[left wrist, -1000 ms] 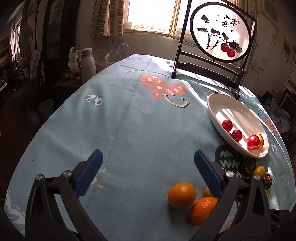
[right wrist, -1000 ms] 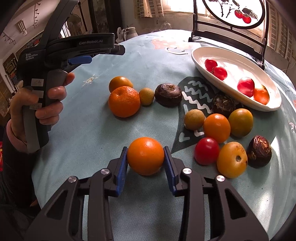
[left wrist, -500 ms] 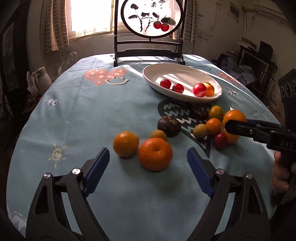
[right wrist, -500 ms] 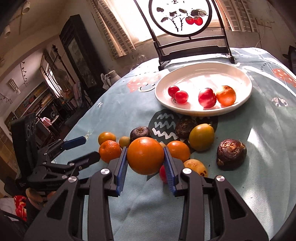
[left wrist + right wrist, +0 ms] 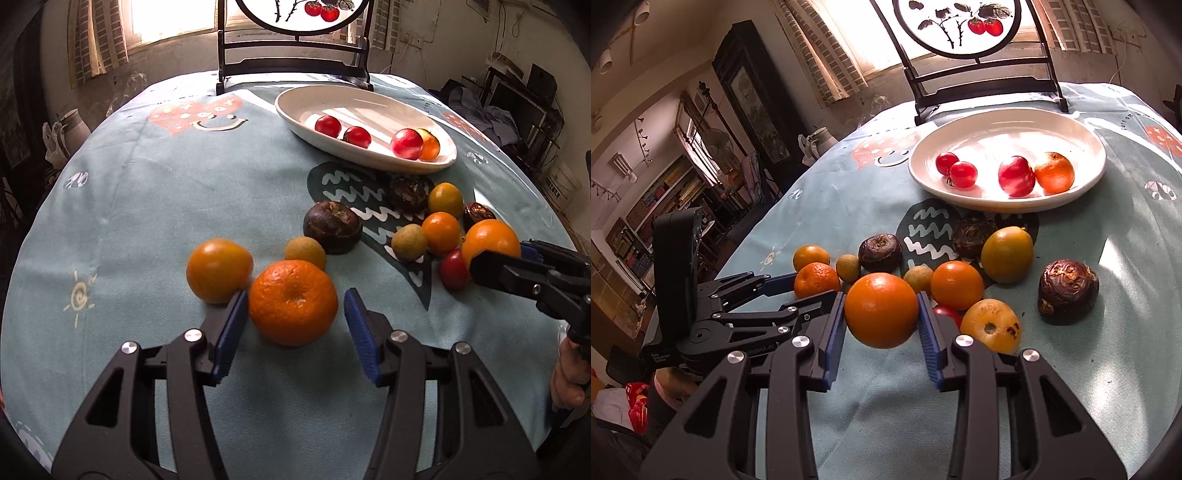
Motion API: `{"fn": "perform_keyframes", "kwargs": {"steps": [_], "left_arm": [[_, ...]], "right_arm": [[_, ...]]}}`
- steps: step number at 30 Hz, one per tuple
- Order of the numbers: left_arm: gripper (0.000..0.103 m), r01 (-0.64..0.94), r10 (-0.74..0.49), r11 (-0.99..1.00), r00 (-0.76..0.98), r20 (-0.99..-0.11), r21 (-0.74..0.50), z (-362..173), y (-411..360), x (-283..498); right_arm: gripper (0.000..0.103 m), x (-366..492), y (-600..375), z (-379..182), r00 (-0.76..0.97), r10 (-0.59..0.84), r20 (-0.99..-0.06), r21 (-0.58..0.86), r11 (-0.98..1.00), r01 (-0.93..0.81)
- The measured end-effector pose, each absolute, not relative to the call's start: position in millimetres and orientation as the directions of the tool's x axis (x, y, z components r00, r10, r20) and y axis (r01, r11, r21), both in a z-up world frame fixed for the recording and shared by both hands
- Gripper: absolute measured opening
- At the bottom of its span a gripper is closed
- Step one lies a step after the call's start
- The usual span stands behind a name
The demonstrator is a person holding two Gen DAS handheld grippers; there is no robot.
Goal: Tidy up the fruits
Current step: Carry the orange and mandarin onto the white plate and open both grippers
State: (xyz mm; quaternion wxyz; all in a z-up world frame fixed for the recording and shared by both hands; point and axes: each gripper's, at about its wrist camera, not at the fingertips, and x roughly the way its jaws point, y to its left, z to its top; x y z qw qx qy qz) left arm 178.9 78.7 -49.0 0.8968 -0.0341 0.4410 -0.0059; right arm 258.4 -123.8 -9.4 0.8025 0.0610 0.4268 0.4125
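Observation:
My right gripper (image 5: 881,325) is shut on an orange (image 5: 881,310) and holds it above the loose fruit; it also shows in the left wrist view (image 5: 489,243). My left gripper (image 5: 293,328) is open, its jaws on either side of a mandarin (image 5: 293,302) that lies on the cloth, with a gap at the right pad. A smooth orange (image 5: 218,269) lies just left of it. A white oval plate (image 5: 1086,136) at the back holds two cherry tomatoes (image 5: 956,170), a red fruit (image 5: 1015,176) and a small orange (image 5: 1054,172).
Between the plate and my grippers lie several loose fruits: dark brown ones (image 5: 1067,291), yellow ones (image 5: 1006,254), small tan ones (image 5: 409,242) and a red tomato (image 5: 455,268). A black screen stand (image 5: 986,83) rises behind the plate. The table drops off at left and right.
My left gripper has moved forward and narrowed around the mandarin. My right gripper has carried the orange a little further over the loose fruit.

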Motion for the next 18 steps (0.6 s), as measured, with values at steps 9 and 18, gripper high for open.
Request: {"fn": "perform_keyframes", "kwargs": {"steps": [9, 18], "left_arm": [[0.046, -0.064, -0.052, 0.991, 0.638, -0.769, -0.120, -38, 86, 177], [0.046, -0.010, -0.131, 0.981, 0.712, -0.690, -0.195, 14, 57, 248]], "right_arm": [[0.038, 264, -134, -6, 0.309, 0.738, -0.600, 0.487, 0.644, -0.590], [0.038, 342, -176, 32, 0.473, 0.729, -0.494, 0.495, 0.683, -0.537]]}}
